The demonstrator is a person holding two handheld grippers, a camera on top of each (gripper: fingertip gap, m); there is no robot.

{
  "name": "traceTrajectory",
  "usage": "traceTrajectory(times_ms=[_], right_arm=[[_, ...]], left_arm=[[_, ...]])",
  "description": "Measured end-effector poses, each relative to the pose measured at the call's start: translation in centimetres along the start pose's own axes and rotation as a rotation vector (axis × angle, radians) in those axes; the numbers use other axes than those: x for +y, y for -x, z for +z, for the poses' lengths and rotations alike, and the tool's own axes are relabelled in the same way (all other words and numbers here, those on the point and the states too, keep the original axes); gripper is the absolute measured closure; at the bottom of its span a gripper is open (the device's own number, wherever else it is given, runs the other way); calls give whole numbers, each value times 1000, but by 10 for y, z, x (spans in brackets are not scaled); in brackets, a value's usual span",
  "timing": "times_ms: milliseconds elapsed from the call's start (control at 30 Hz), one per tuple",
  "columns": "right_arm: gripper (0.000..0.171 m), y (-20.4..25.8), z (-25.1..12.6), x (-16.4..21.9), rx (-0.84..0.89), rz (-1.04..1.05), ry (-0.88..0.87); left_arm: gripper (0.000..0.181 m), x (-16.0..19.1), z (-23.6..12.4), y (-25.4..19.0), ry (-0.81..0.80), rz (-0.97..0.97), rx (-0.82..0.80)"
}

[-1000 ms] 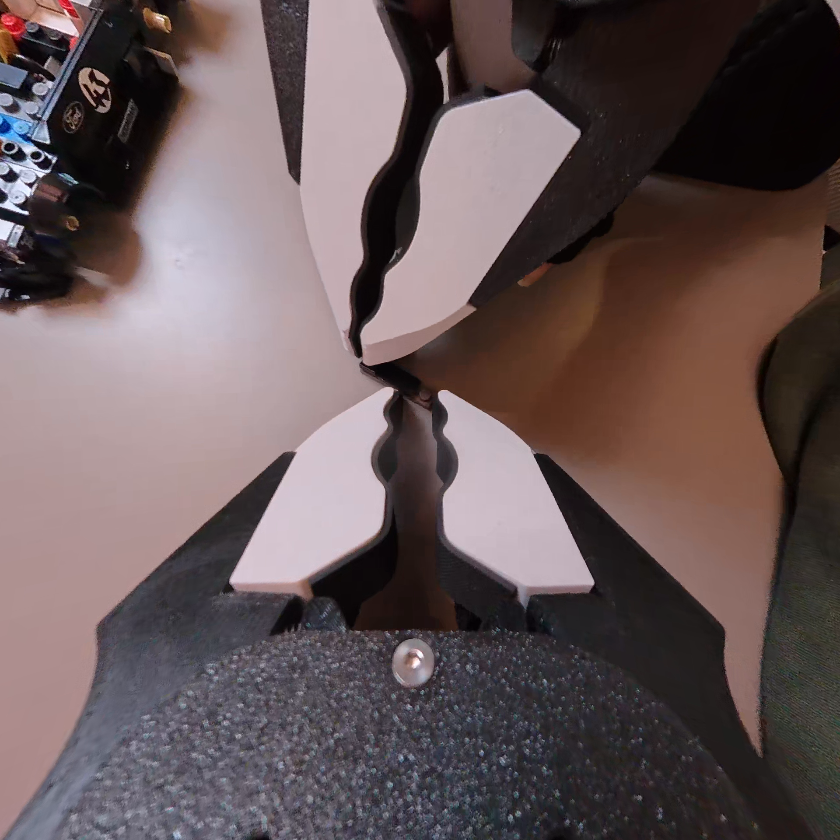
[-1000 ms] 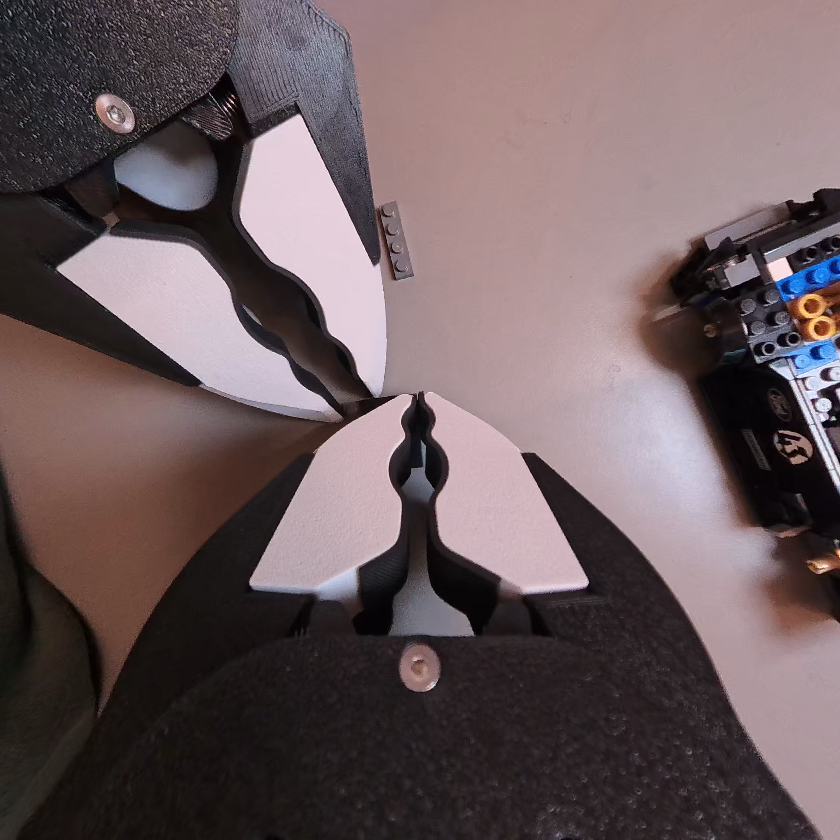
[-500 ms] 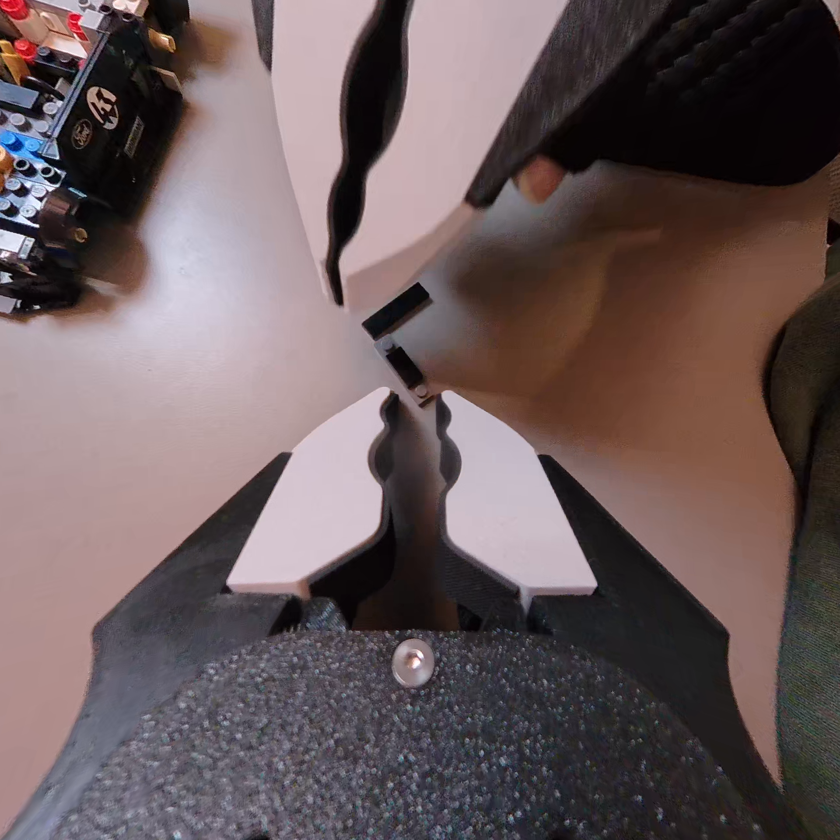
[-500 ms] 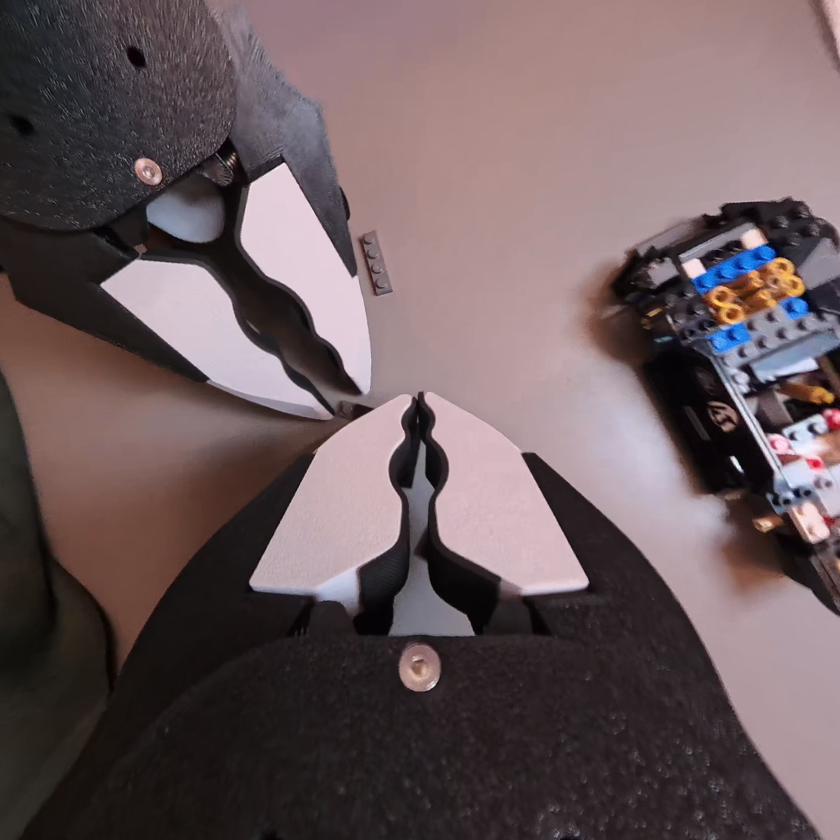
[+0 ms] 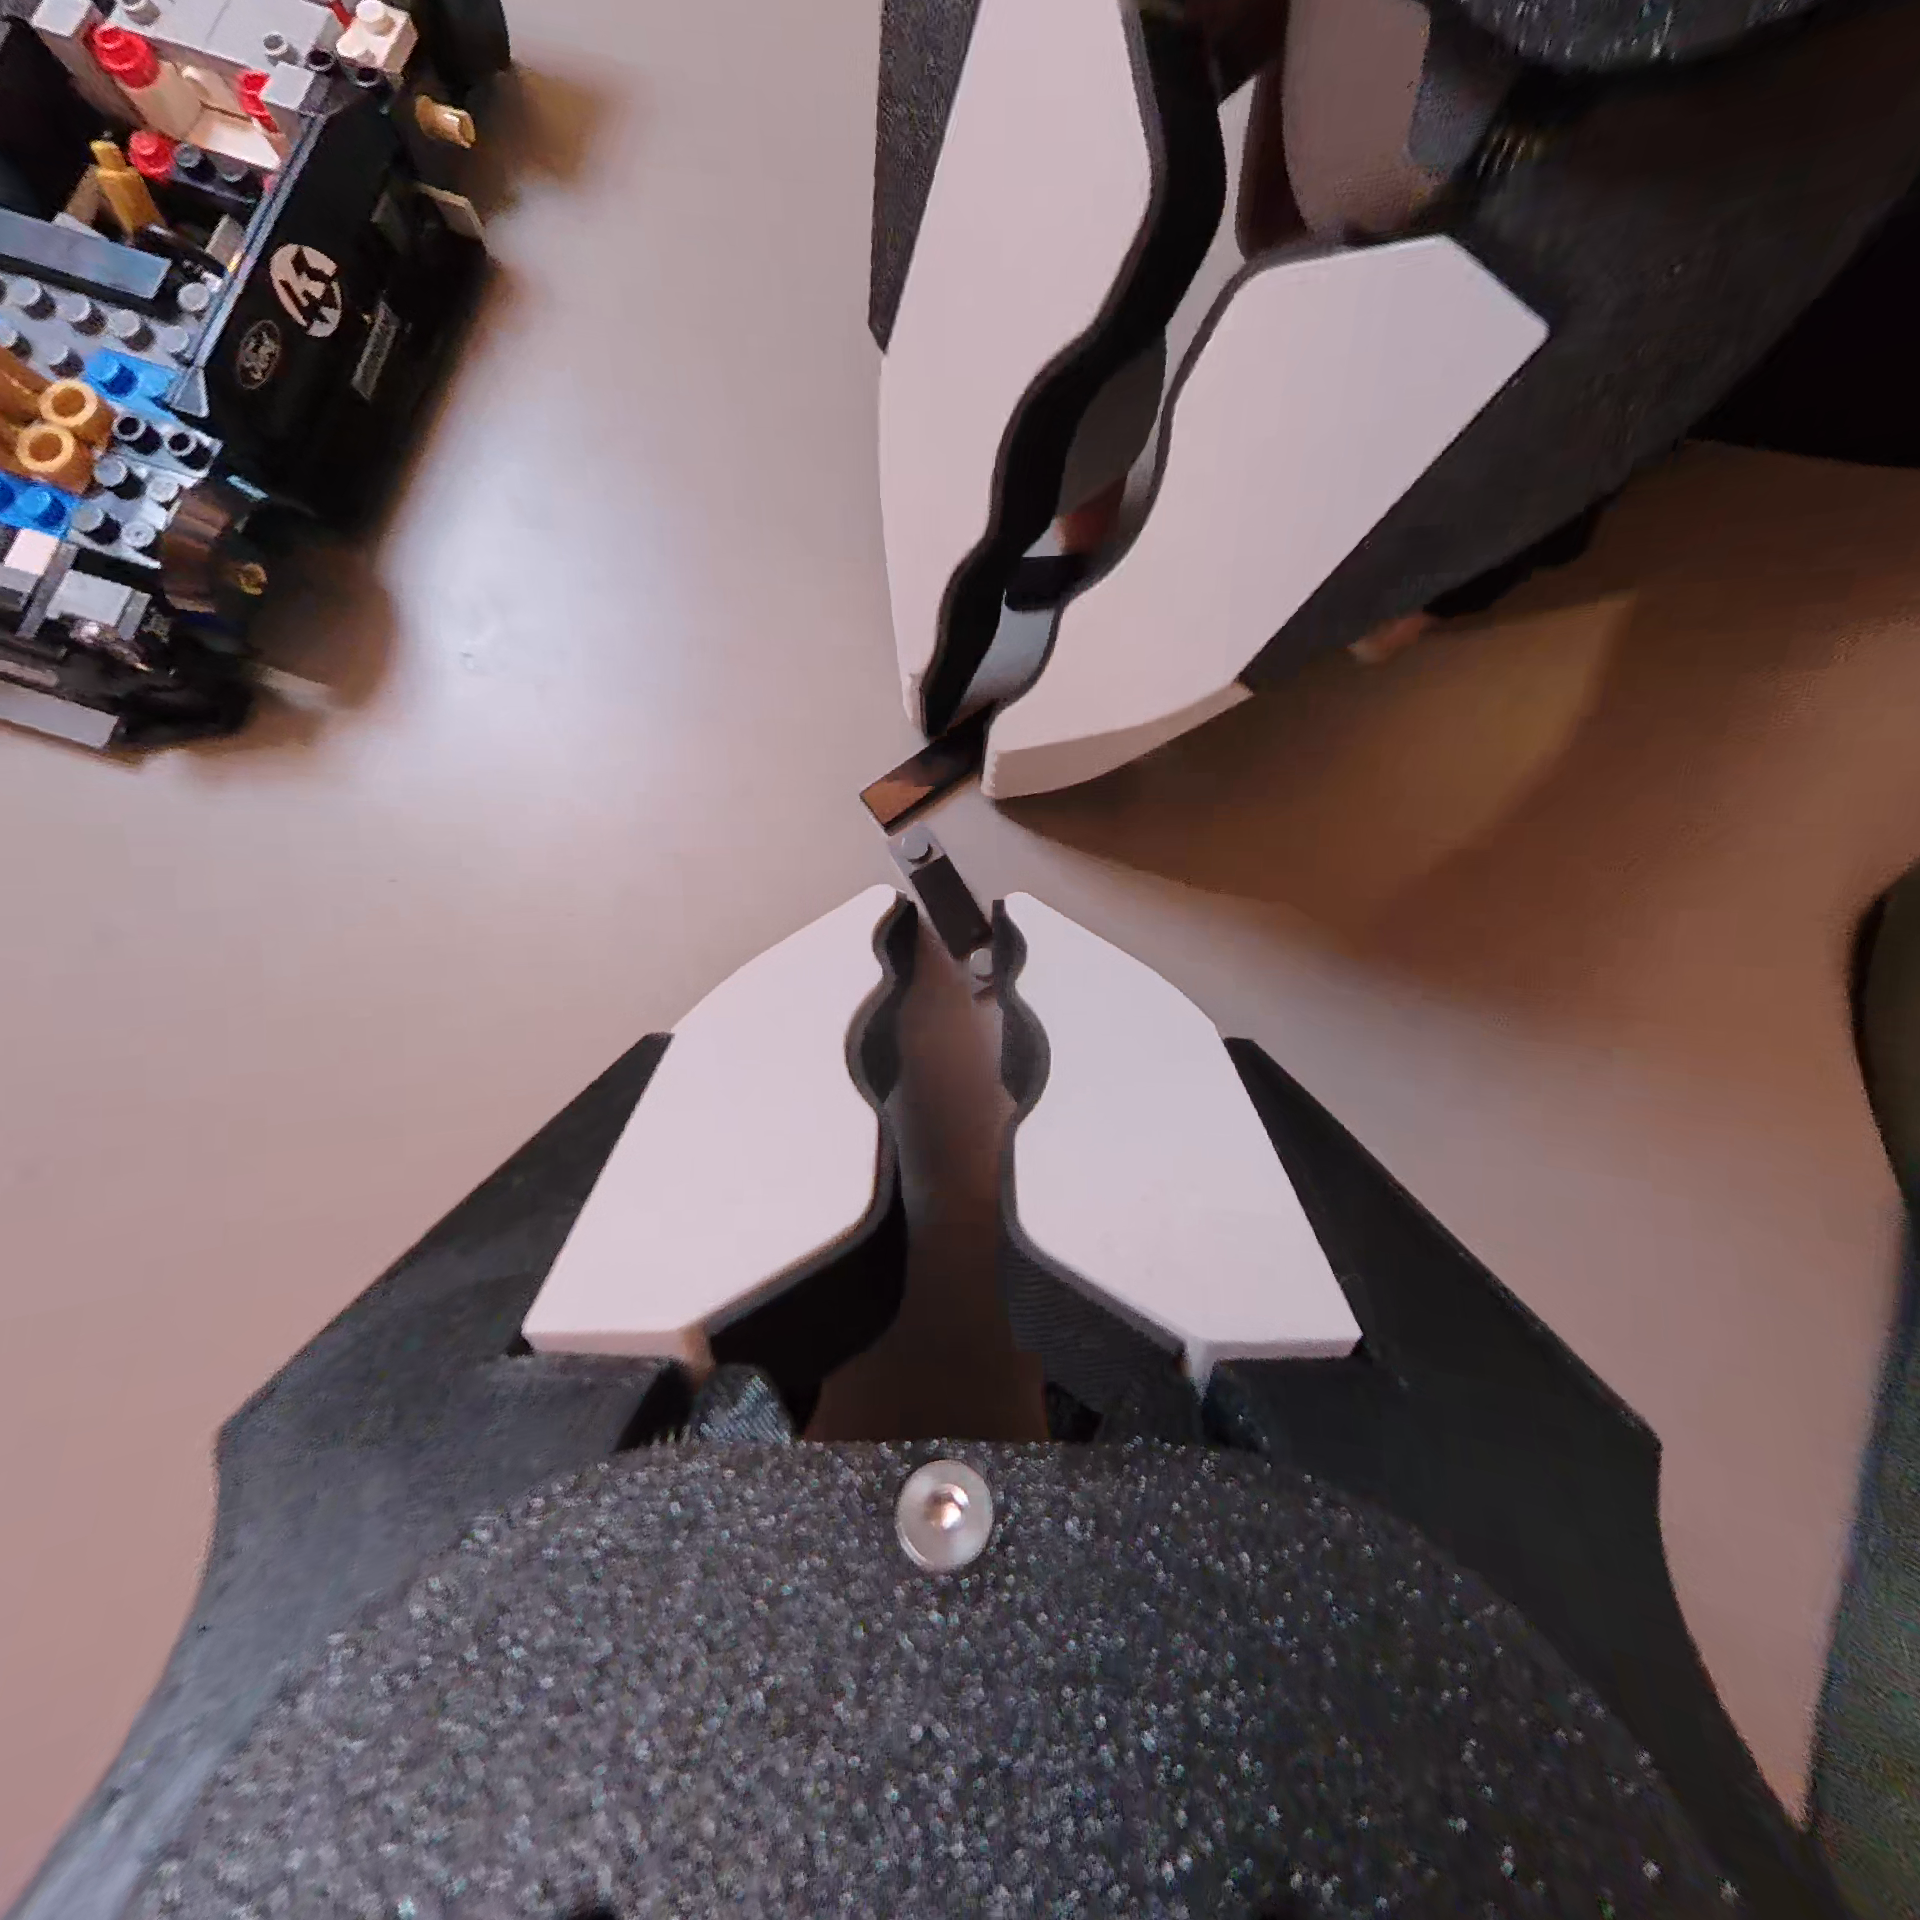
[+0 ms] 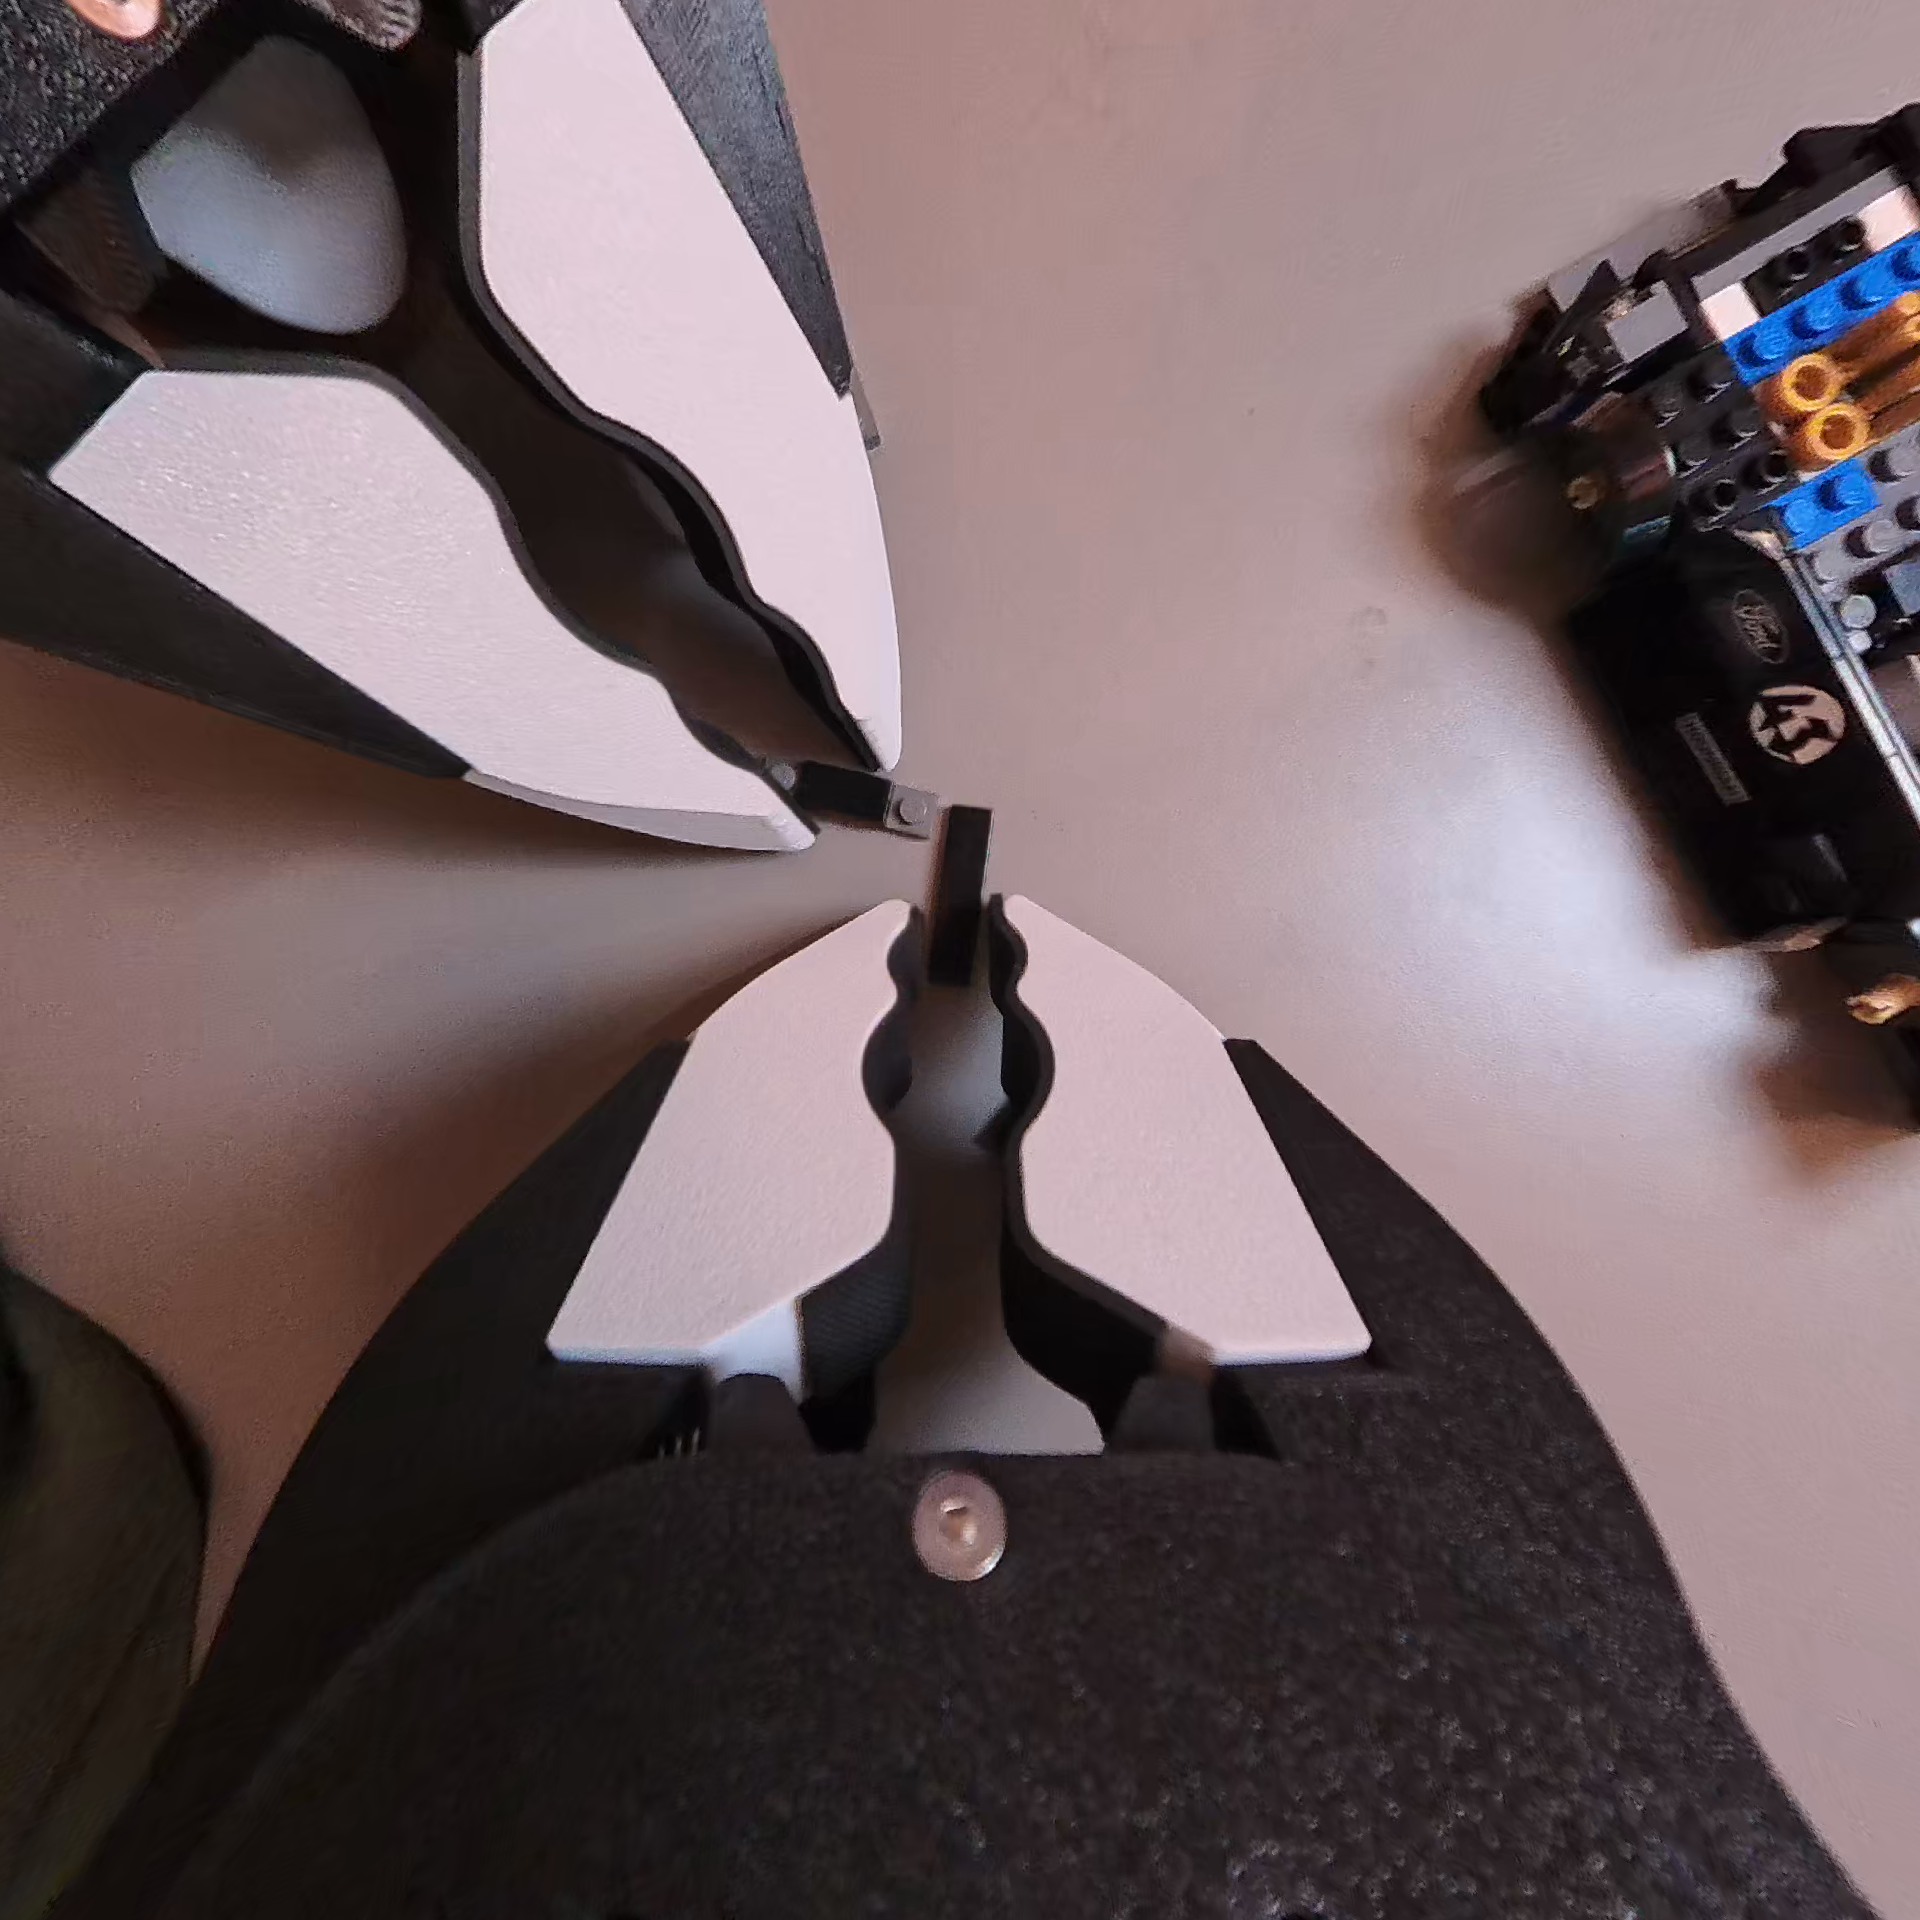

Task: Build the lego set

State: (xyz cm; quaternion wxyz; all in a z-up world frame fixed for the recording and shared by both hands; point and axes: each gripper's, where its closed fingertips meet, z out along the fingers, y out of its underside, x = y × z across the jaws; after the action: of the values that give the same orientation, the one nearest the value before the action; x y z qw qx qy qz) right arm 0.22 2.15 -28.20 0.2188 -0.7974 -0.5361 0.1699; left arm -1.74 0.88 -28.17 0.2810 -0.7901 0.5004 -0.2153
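My left gripper (image 5: 948,909) is shut on a small grey plate (image 5: 920,850) that carries a black tile (image 5: 951,902); one bare stud shows at its free end. My right gripper (image 6: 954,904) is shut on a thin black tile (image 6: 958,883) that sticks out past its tips. The two grippers meet tip to tip above the table. The black tile's end (image 5: 920,779) sits right by the plate's bare stud (image 6: 912,808); I cannot tell if they touch. In the right wrist view, the left gripper (image 6: 842,800) comes in from the upper left.
A partly built black lego car with blue, grey, gold and red parts stands on the beige table, far left in the left wrist view (image 5: 156,364) and far right in the right wrist view (image 6: 1766,623). A dark green sleeve (image 5: 1891,1351) is at the edge.
The grippers were tip to tip, drew apart half a second ago, and have closed in again. The black tile now shows sticking out of the right gripper, beside the plate's stud.
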Motion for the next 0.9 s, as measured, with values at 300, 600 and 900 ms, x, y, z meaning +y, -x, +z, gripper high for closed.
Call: traceTrajectory(times_ms=[300, 600, 900], right_arm=[[163, 2, -7, -8, 12, 48, -24], [163, 10, 1, -5, -9, 110, -12], [163, 10, 3, -7, -11, 96, -11]], left_arm=[[159, 2, -6, -5, -39, -51, 61], [153, -12, -10, -7, -121, 3, 94], [154, -11, -1, -9, -93, 43, 82]])
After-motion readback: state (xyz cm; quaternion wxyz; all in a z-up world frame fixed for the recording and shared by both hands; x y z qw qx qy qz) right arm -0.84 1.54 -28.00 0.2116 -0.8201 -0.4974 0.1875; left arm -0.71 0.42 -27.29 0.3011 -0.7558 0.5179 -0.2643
